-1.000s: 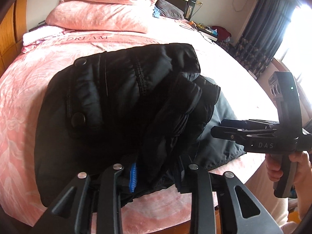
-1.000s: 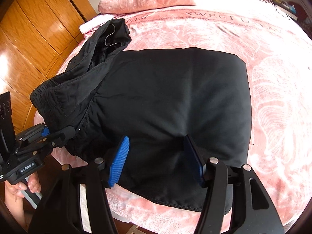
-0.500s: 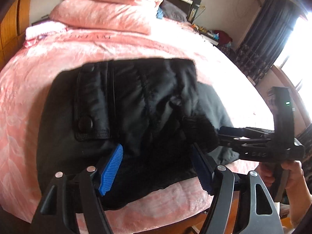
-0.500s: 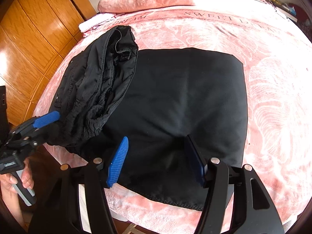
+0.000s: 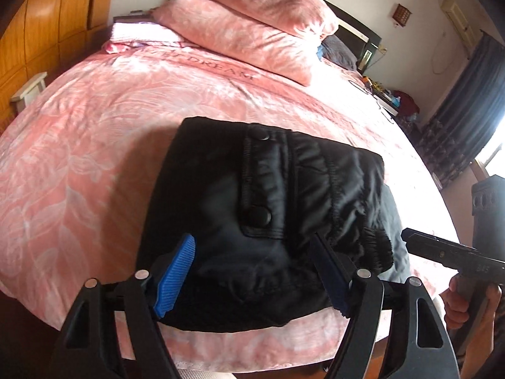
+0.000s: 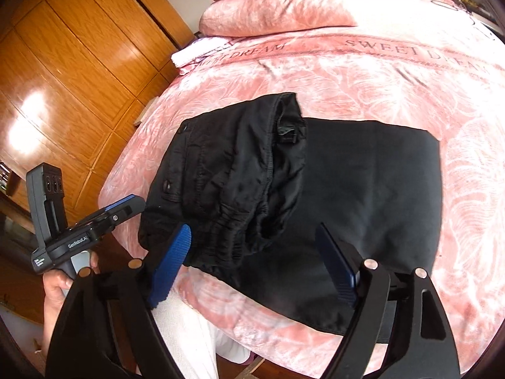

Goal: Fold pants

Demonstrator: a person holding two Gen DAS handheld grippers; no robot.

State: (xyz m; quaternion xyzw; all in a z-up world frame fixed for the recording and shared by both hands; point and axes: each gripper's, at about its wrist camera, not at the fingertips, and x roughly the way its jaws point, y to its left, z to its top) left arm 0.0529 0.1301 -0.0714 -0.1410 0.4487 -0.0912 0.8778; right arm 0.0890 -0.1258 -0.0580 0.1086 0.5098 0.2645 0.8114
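The black pants (image 5: 268, 221) lie folded on the pink bed, near its front edge. The waistband half with snap buttons is laid over the flat leg part (image 6: 372, 189) and covers only its left side. My left gripper (image 5: 255, 274) is open and empty, just above the pants' near edge. My right gripper (image 6: 255, 262) is open and empty, over the near edge of the pants by the elastic waistband (image 6: 227, 233). Each gripper also shows in the other's view: the right one (image 5: 442, 249) and the left one (image 6: 120, 211).
The pink blanket (image 5: 94, 145) covers the bed, with two pink pillows (image 5: 246, 31) at the head. A wooden wardrobe (image 6: 63, 72) stands to the left of the bed. A cluttered nightstand (image 5: 388, 98) and dark curtains (image 5: 467, 110) are at the far right.
My left gripper let go of the waistband half, which now lies on the leg part. Both grippers have drawn back toward the bed's front edge.
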